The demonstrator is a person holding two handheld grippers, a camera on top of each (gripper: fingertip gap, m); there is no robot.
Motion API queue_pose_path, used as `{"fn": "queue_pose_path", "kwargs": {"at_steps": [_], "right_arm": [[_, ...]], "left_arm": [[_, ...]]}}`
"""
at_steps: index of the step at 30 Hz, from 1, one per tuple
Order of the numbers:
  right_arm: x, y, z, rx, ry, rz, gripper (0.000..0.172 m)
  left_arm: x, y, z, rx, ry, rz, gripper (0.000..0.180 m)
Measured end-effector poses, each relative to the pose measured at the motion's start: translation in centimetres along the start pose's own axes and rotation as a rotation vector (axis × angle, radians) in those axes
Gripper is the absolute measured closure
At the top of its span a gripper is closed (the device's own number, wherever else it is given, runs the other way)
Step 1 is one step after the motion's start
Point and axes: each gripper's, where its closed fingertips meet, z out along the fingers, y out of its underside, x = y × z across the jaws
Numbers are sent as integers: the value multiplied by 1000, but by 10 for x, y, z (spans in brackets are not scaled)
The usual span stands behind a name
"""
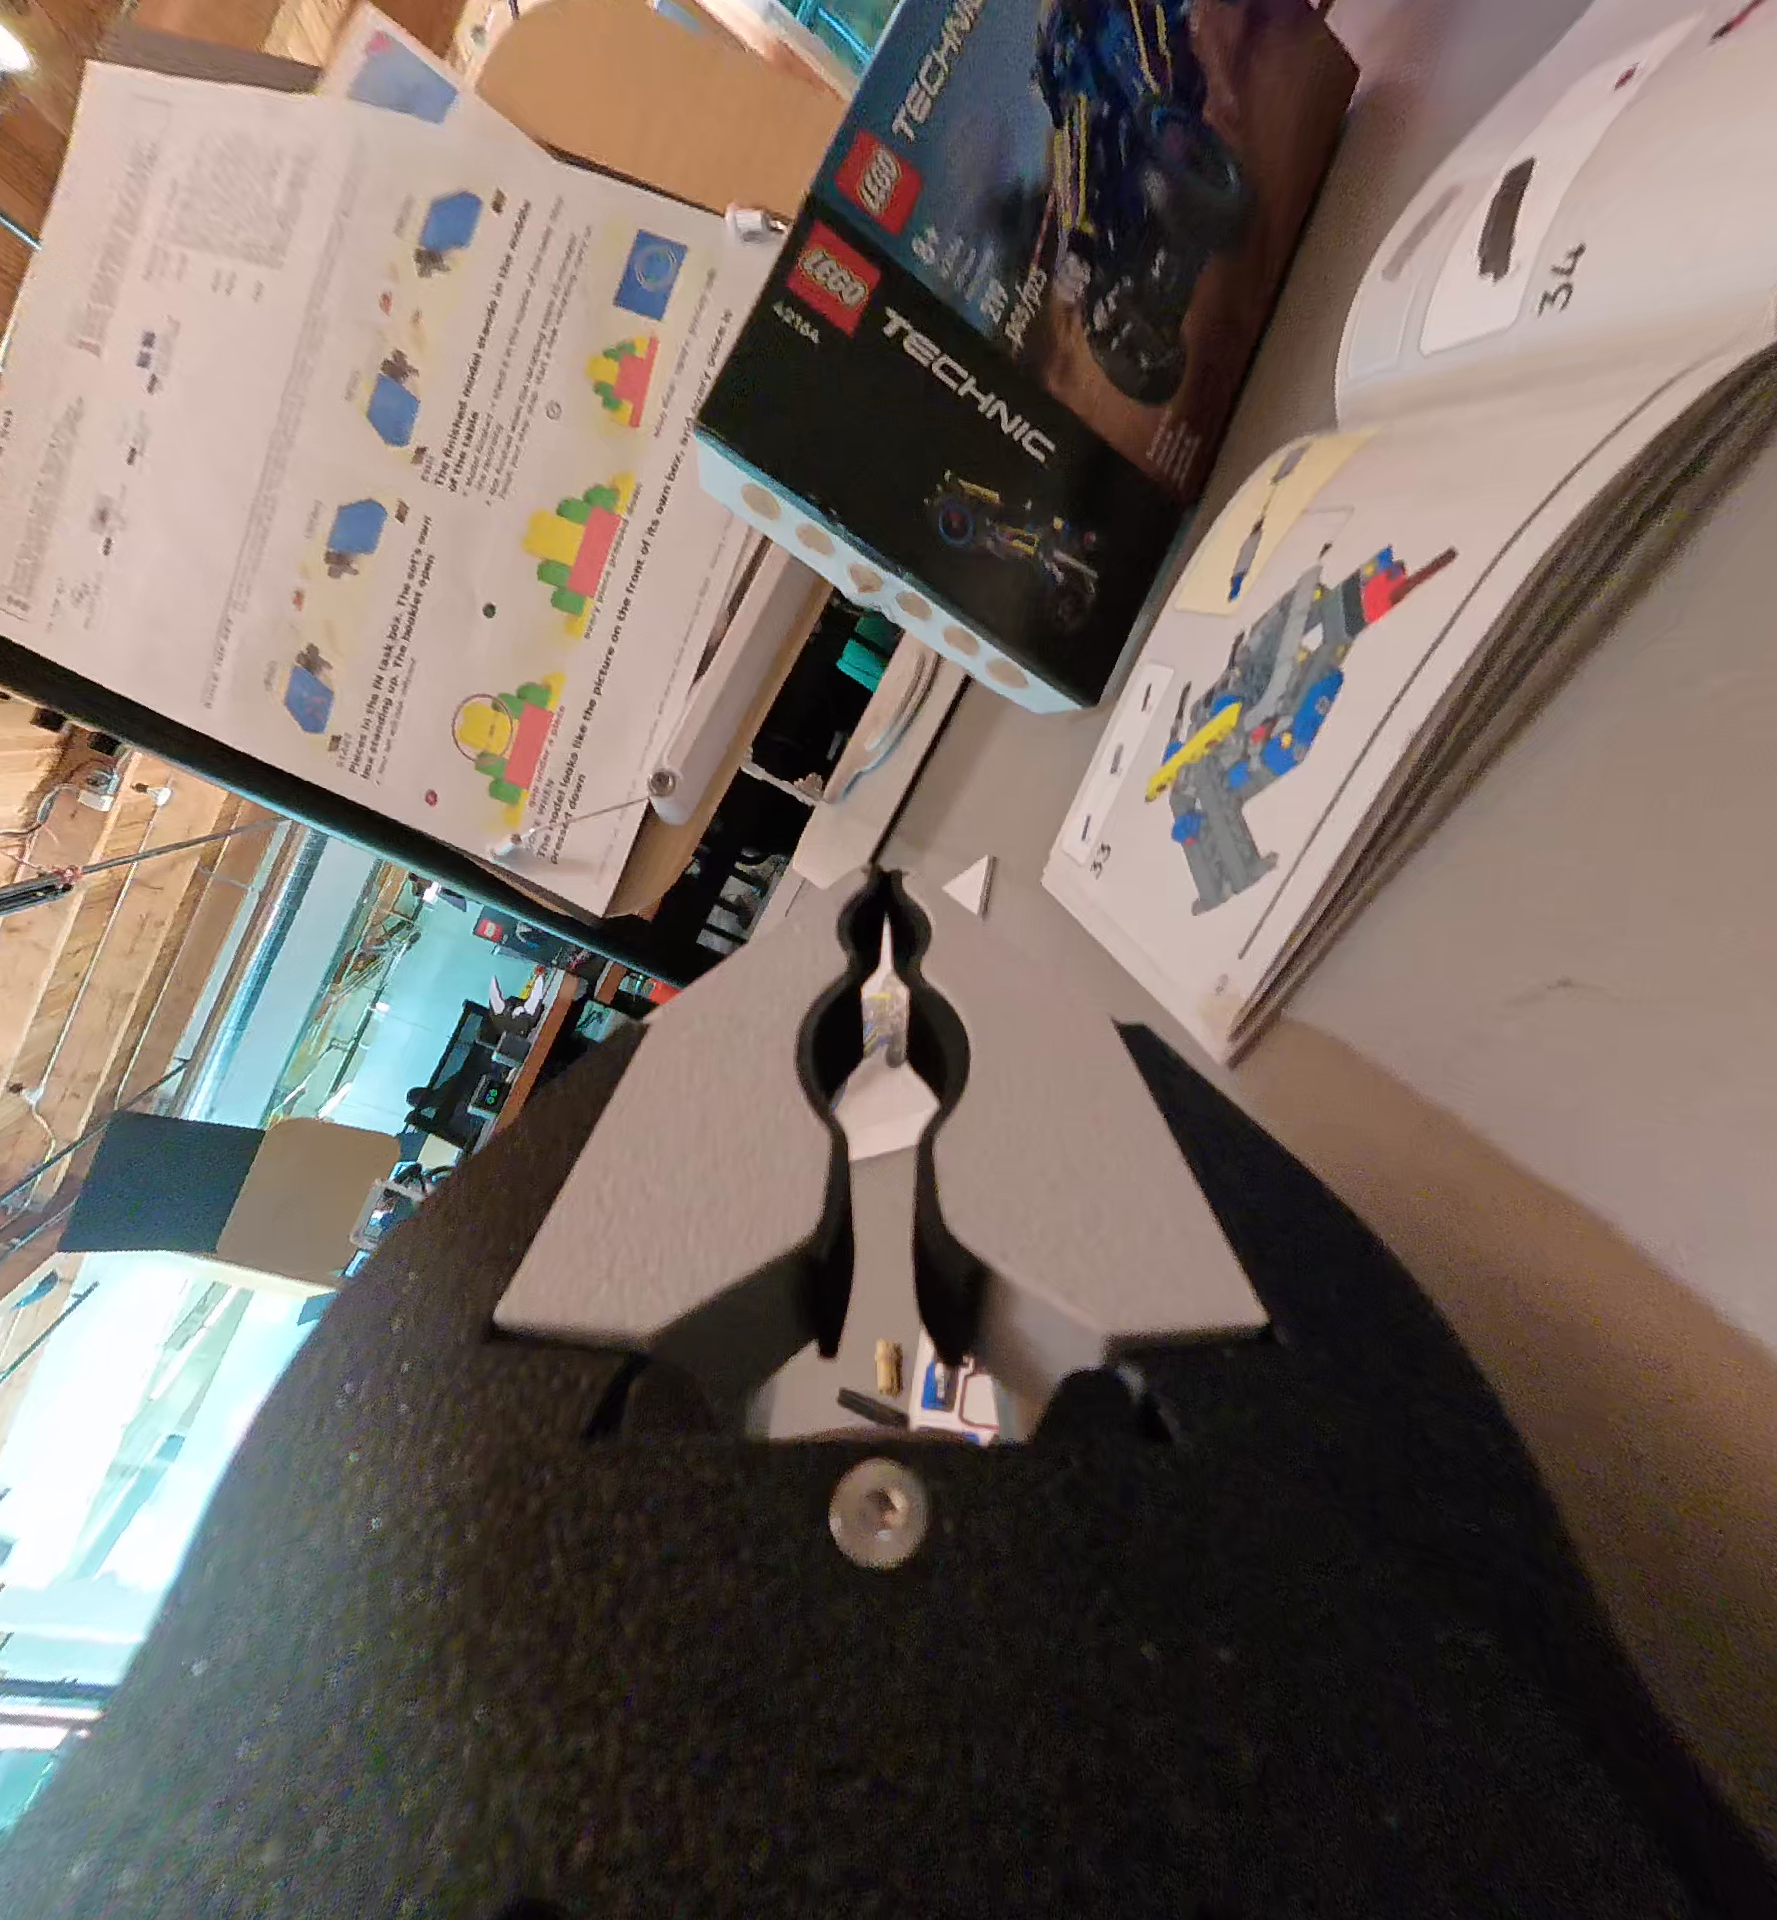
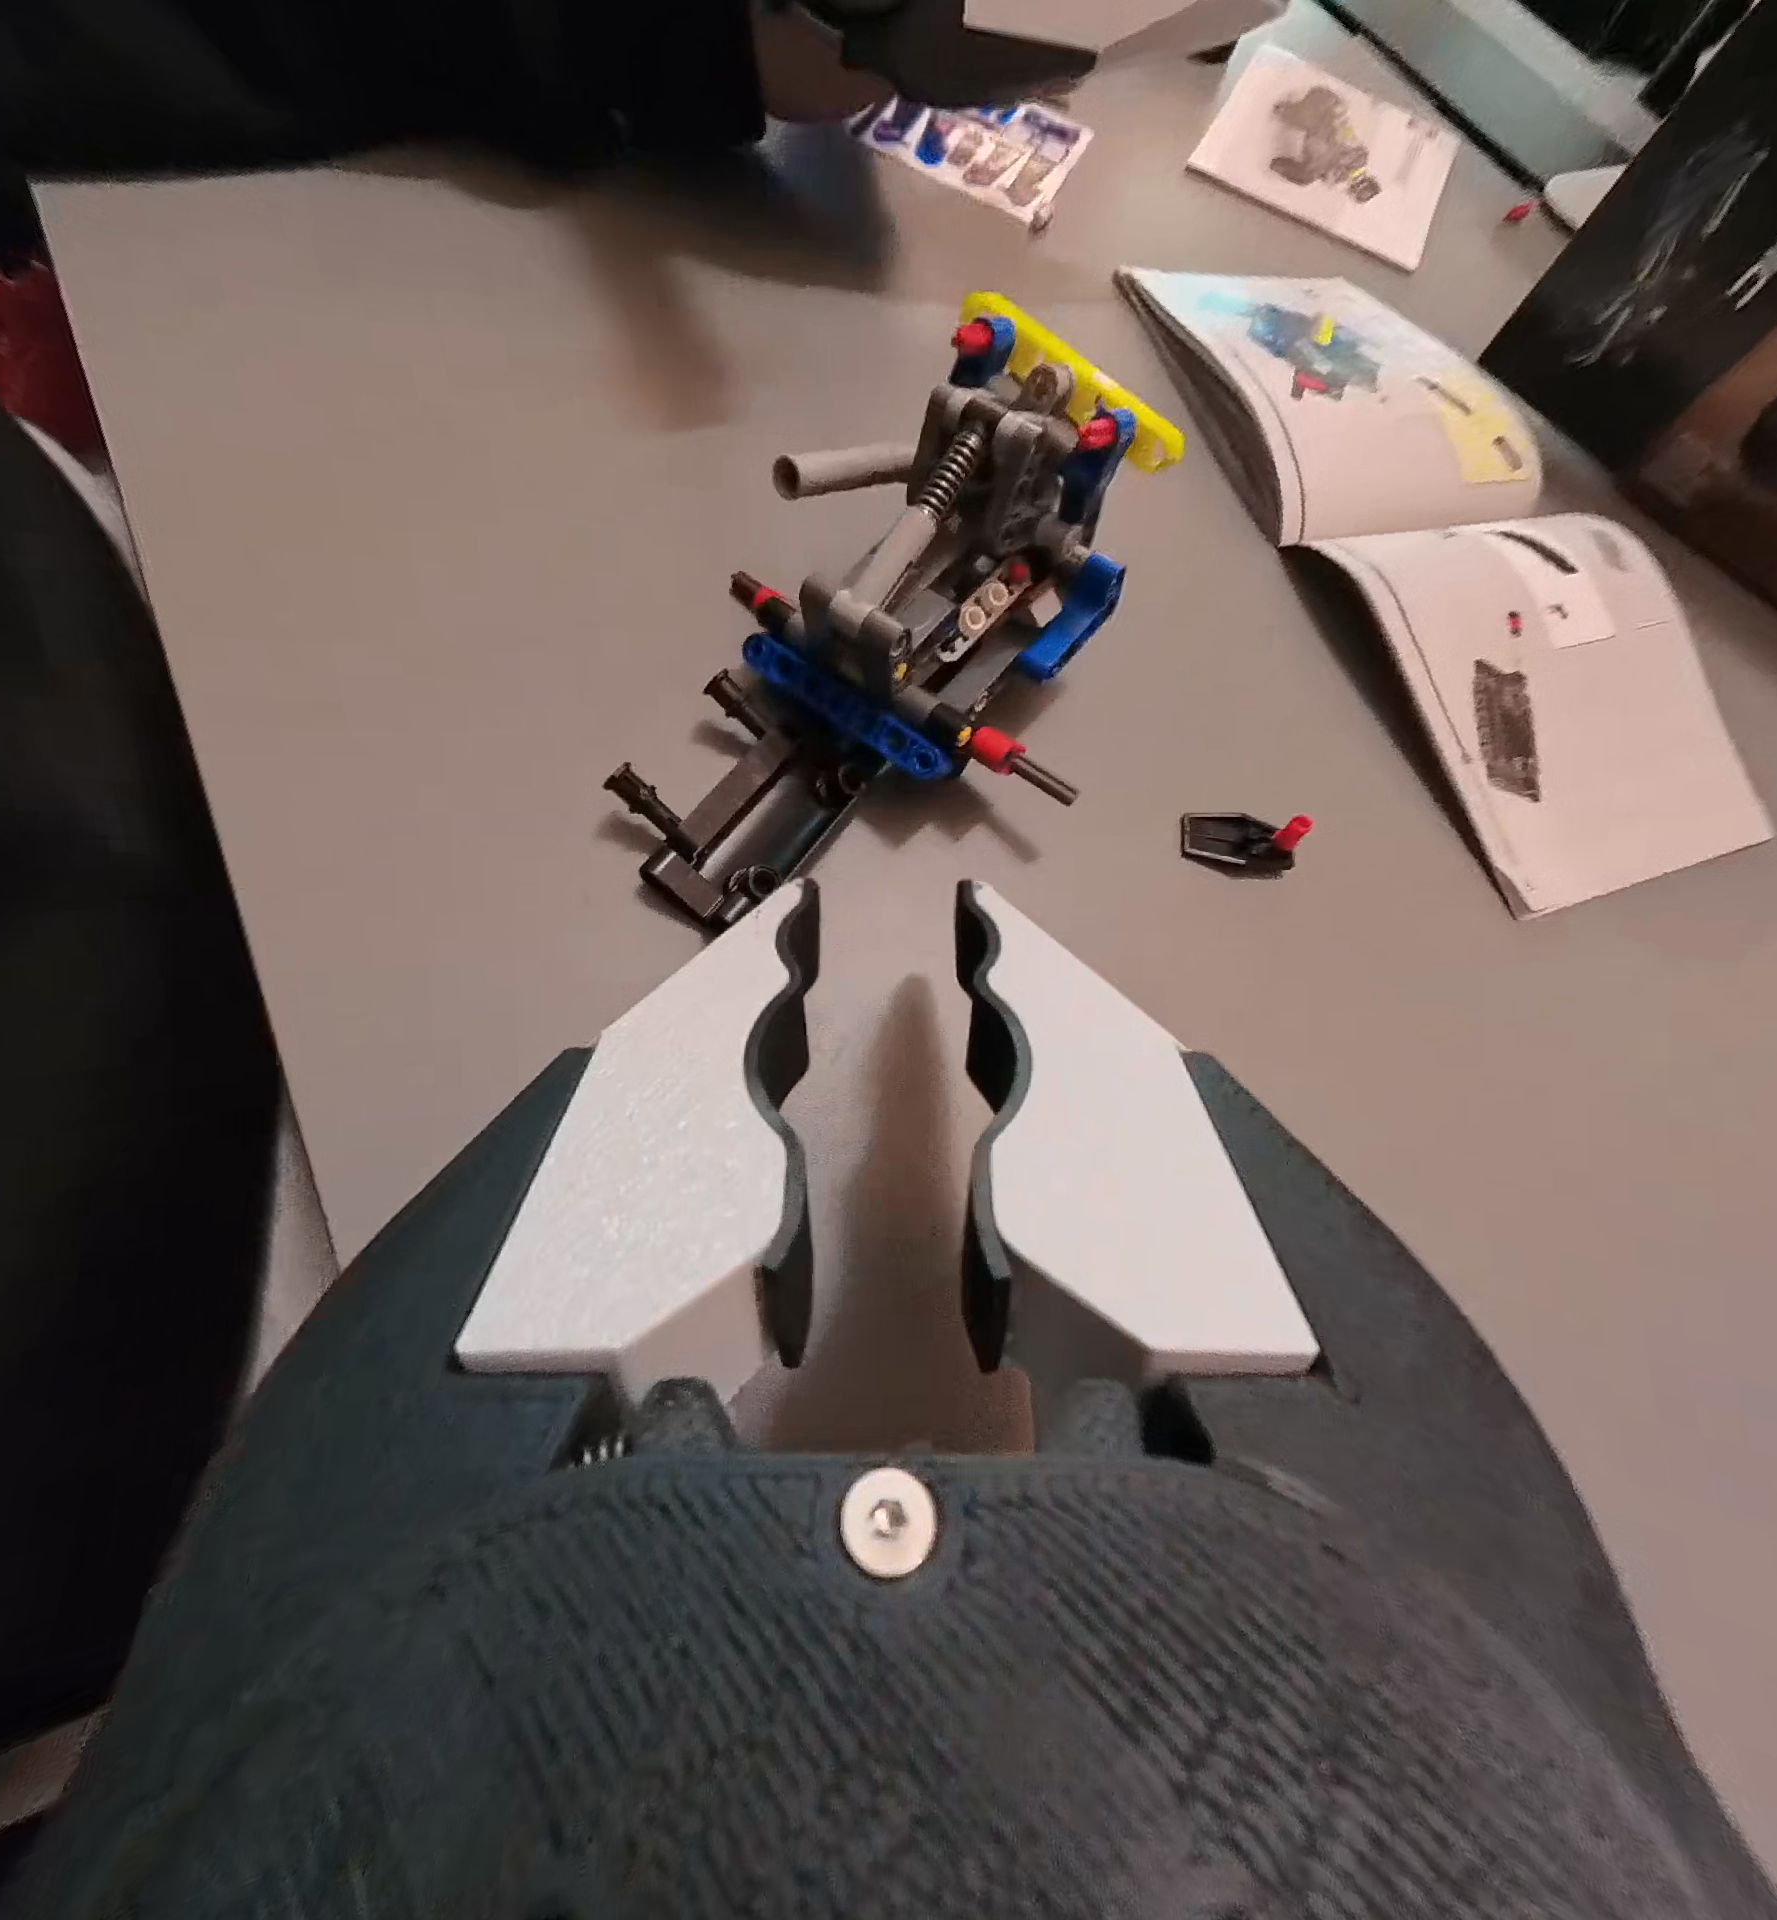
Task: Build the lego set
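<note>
The right gripper (image 2: 886,899) stands with its jaws apart and nothing between them; only bare grey table (image 2: 396,520) shows in the gap. Its fingertips sit just short of the black end of a partly built brick model (image 2: 925,582), which lies at frame centre — blue beams across the middle, a yellow beam at the far end. A small black part with a red pin (image 2: 1242,836) lies loose at centre right, near an open instruction booklet (image 2: 1435,582) at the right edge.

The left gripper (image 1: 889,904) has its jaws together, pinched on a thin white sheet (image 1: 884,1013) with coloured print that shows through the finger hollows. The booklet (image 1: 1383,644) sits at right in its view, a product box (image 1: 967,416) at top centre, a printed sheet (image 1: 344,416) at upper left.

Hazards, as judged from this position:
- The left fingertip is nearly touching the model's black frame; a forward push could slide the model, since nothing restrains it.
- Protruding black pins could snag and pull out.
- The thin sheet could crease or slip — the grip covers only a narrow strip.
</note>
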Motion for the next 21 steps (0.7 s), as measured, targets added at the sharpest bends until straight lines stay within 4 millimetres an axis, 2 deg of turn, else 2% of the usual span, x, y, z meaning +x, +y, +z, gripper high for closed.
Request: {"fn": "queue_pose_path", "kwargs": {"at_steps": [4, 9, 15, 21], "right_arm": [[9, -8, 1, 48, -39, 96, 149], [6, -14, 5, 67, -101, 162, 154], [-2, 0, 14, -50, -103, 189, 154], [-17, 1, 20, -85, -150, 159, 164]], "left_arm": [[0, 4, 1, -7, 5, -5, 180], [4, 4, 2, -9, 30, -3, 180], [8, 2, 2, 2, 55, -3, 180], [8, 0, 1, 15, 61, -7, 180]]}}
